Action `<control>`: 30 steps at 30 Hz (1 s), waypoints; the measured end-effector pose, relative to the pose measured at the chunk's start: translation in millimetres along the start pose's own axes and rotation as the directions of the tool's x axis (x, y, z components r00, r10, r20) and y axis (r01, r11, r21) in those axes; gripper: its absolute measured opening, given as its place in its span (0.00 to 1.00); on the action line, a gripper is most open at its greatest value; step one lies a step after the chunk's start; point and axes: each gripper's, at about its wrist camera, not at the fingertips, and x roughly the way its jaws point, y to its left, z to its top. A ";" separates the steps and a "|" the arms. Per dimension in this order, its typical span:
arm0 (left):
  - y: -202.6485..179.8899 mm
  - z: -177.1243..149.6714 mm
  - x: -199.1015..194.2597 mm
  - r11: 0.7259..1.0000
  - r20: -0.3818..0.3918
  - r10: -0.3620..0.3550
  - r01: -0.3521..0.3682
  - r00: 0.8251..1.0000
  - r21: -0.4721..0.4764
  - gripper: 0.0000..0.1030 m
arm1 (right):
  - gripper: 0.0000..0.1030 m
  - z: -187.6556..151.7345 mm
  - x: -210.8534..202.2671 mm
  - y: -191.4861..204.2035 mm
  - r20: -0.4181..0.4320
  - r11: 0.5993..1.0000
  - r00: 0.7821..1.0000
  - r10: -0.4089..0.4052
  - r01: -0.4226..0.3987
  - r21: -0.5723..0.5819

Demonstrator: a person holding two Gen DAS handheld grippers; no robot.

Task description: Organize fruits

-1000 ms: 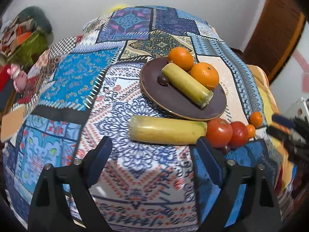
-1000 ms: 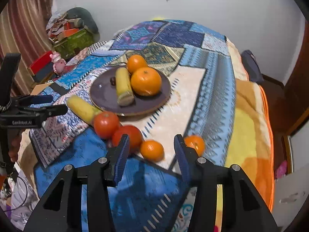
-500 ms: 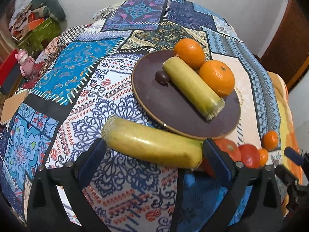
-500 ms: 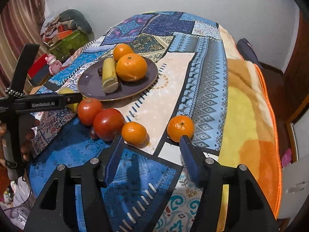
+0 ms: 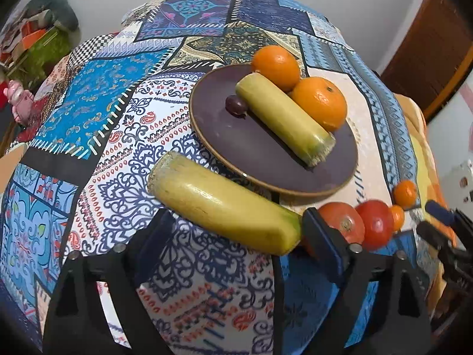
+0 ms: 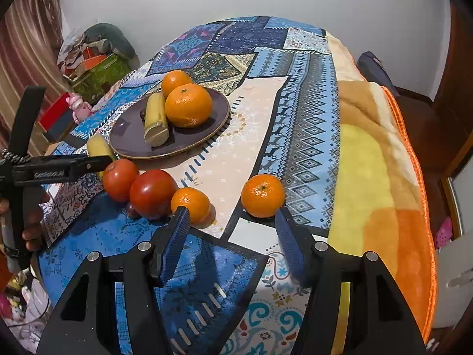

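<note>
A brown plate (image 5: 257, 153) (image 6: 130, 136) holds two oranges (image 5: 320, 102) (image 6: 189, 105), a yellow sugarcane-like stalk piece (image 5: 283, 118) (image 6: 155, 117) and a dark grape (image 5: 235, 105). A second yellow stalk piece (image 5: 224, 204) lies on the cloth in front of the plate. My left gripper (image 5: 236, 230) is open with its fingers around the near end of this piece. Two tomatoes (image 6: 152, 192) and two small mandarins (image 6: 262, 195) lie to the right. My right gripper (image 6: 232, 222) is open, just before the mandarins.
A patchwork cloth (image 5: 97, 112) covers the round table. An orange and yellow blanket (image 6: 381, 183) hangs over its right side. Boxes and a pink toy (image 6: 78, 106) stand on the left by the wall. A wooden door (image 5: 428, 44) is at the right.
My left gripper has moved forward and its fingers now flank the loose yellow piece. My right gripper has moved forward and right, closer to the mandarins.
</note>
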 end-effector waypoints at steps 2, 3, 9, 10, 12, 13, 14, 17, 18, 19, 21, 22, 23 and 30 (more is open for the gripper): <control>3.7 0.3 1.3 1.000 -0.014 -0.017 0.016 1.000 -0.016 0.88 | 0.55 0.8 -0.7 0.5 0.004 1.000 1.000 0.003 -0.003 0.000; 5.4 1.0 3.0 0.999 -0.022 -0.027 0.026 0.999 -0.034 0.88 | 0.55 1.8 -0.2 1.0 0.005 1.000 1.000 0.004 -0.004 -0.002; -0.7 10.2 18.8 0.996 -0.032 -0.027 0.024 0.999 -0.091 0.87 | 0.55 4.8 1.4 9.5 0.005 1.000 1.000 0.020 -0.020 -0.020; -3.0 10.1 19.8 0.996 -0.030 -0.015 0.012 0.999 -0.087 0.87 | 0.55 5.5 1.7 11.4 0.007 0.999 1.000 0.026 -0.025 -0.024; -4.1 9.7 18.9 0.997 -0.023 -0.007 0.006 1.000 -0.079 0.86 | 0.55 7.5 4.1 16.0 0.006 0.999 0.999 0.037 -0.036 -0.035; -3.5 9.4 18.5 0.997 -0.026 -0.013 0.011 1.000 -0.081 0.80 | 0.56 8.6 5.9 18.7 0.003 0.998 0.999 0.042 -0.042 -0.041; -3.4 8.6 18.1 0.996 -0.033 -0.021 0.019 0.999 -0.082 0.77 | 0.56 9.6 8.0 21.7 0.000 0.998 0.999 0.046 -0.046 -0.046; -3.5 5.5 14.6 0.998 -0.031 -0.018 0.016 0.999 -0.062 0.68 | 0.56 12.2 14.8 33.8 -0.007 0.996 0.998 0.065 -0.065 -0.068; -2.8 5.0 13.8 0.998 -0.032 -0.023 0.021 0.999 -0.058 0.66 | 0.56 12.7 16.5 38.1 -0.008 0.994 0.997 0.072 -0.073 -0.077; -1.2 4.6 13.2 0.998 -0.034 -0.027 0.025 0.999 -0.058 0.63 | 0.56 13.2 18.5 42.9 -0.009 0.993 0.997 0.081 -0.081 -0.089; 3.7 3.3 9.4 0.997 -0.043 -0.044 0.042 0.998 -0.064 0.58 | 0.56 14.2 22.9 50.5 -0.017 0.990 0.996 0.090 -0.092 -0.111; 5.5 2.4 7.5 0.997 -0.044 -0.049 0.046 0.998 -0.064 0.55 | 0.56 14.6 24.4 53.0 -0.020 0.989 0.996 0.092 -0.094 -0.117; 7.8 1.1 4.8 0.997 -0.043 -0.050 0.047 0.998 -0.061 0.53 | 0.56 15.6 26.7 55.0 -0.023 0.988 0.995 0.094 -0.097 -0.124; 29.7 -7.5 -11.6 0.999 -0.032 -0.008 0.006 0.999 -0.048 0.50 | 0.59 27.1 39.1 54.1 -0.038 0.987 0.997 0.073 -0.078 -0.140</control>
